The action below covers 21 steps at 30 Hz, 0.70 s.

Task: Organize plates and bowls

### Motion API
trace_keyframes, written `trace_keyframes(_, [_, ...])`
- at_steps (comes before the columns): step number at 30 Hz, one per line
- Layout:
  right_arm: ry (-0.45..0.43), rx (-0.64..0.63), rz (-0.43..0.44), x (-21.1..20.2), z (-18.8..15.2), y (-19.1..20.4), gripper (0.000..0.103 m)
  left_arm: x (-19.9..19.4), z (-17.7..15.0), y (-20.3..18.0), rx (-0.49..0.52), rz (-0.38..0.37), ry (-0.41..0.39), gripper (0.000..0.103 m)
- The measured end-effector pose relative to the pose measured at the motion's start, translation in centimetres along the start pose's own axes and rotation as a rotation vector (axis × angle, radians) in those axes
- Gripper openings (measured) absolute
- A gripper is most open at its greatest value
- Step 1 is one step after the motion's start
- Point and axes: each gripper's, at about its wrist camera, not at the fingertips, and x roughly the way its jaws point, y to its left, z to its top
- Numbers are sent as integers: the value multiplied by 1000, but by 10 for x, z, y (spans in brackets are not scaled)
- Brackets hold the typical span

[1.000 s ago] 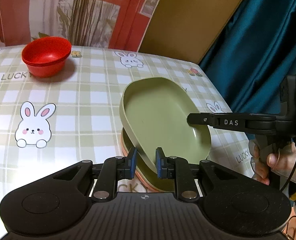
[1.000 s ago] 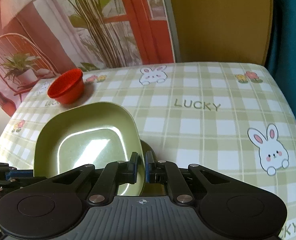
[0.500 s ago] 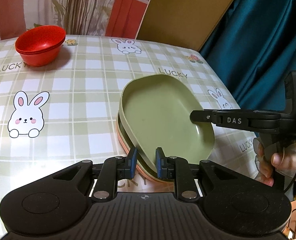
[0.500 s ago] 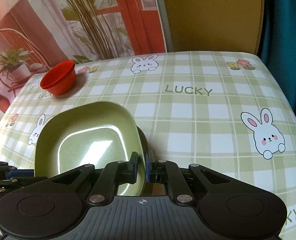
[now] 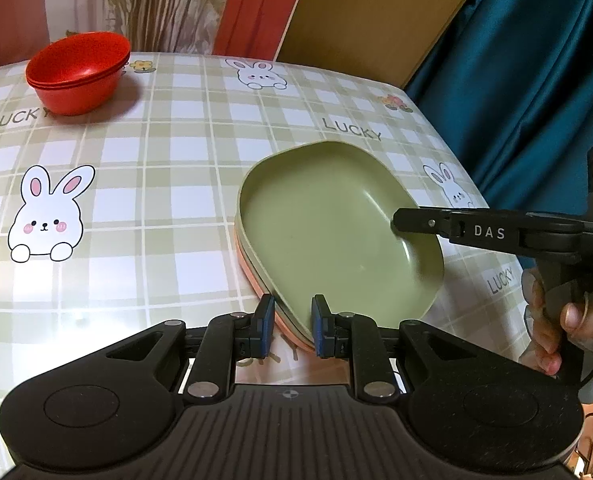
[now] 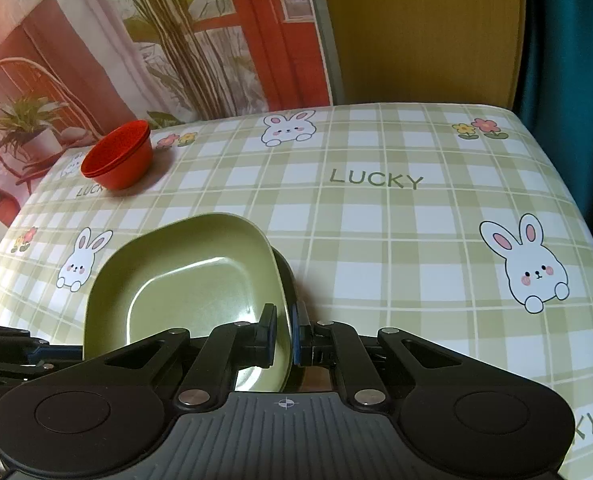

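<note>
Green plate [image 5: 328, 232]: topmost of a stack near the table's [image 5: 168, 184] right edge, oblong with rounded corners, hollow side up, its long axis running from the left gripper toward the far right corner in the left wrist view; the rim on the right gripper's side sits slightly raised; plates beneath [image 5: 252, 280]: only thin edges show, one green, one pinkish-orange, their number beyond that not readable, and in the right wrist view they are reduced to a dark sliver behind the top plate; left gripper [image 5: 292, 330]: fingers apart, straddling the near corner of the stack, contact with the rims not discernible; right gripper [image 6: 283, 336]: fingers clamped on the green plate's rim, a narrow gap filled by the plate wall; in the left wrist view it reaches in from the right, the holding hand [image 5: 556, 320] cut off at the frame edge; red bowls [image 5: 78, 70]: nested, upright, at the far left of the table, well apart from the plates, the count uncertain though two or three rims are visible; tablecloth: green check with rabbits and the word LUCKY.
</note>
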Motion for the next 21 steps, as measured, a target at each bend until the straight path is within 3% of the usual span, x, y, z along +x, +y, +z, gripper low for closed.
trace_keyframes(21, [-4, 9, -15, -3, -3, -5, 10, -3, 4, 3, -3, 28, -13, 21])
